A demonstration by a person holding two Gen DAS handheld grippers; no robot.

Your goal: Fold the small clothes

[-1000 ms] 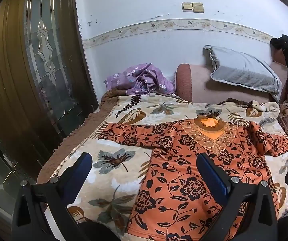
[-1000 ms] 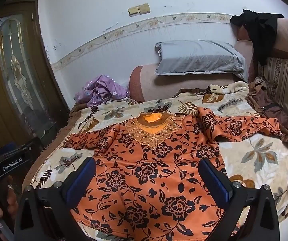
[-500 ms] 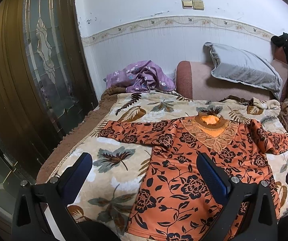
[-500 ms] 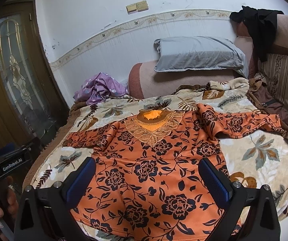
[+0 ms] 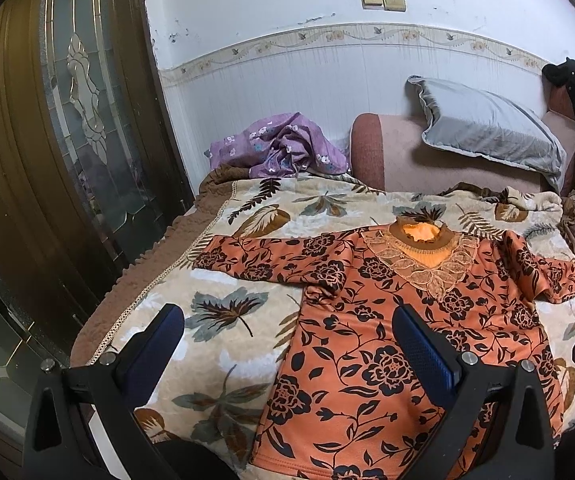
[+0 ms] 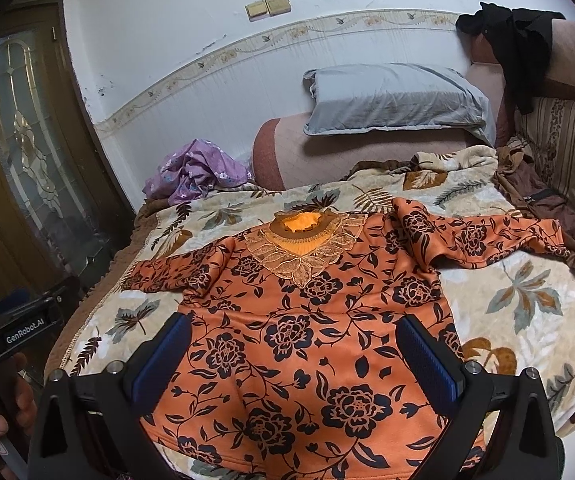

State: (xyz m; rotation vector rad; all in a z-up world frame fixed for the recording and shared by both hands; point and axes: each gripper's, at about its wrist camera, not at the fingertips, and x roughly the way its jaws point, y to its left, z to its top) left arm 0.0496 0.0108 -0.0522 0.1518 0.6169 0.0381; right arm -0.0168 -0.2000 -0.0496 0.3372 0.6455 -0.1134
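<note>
Top: an orange top with black flowers lies face up and spread flat on a leaf-print blanket, collar toward 12 o'clock, hem toward 6 o'clock.
Sleeves: one sleeve stretches out toward 9 o'clock; the other sleeve runs toward 3 o'clock with a fold near the shoulder.
Collar: a lace bib sits below the neck opening.
Left tongs: wide open, holding nothing, above the blanket and the 9 o'clock side of the top.
Right tongs: wide open, holding nothing, above the lower middle of the top.
Left hand: at 8 o'clock in the right view, gripping a black handle.
Behind: a grey pillow at 12 o'clock, a purple cloth at 10 o'clock, a black garment at 2 o'clock.
</note>
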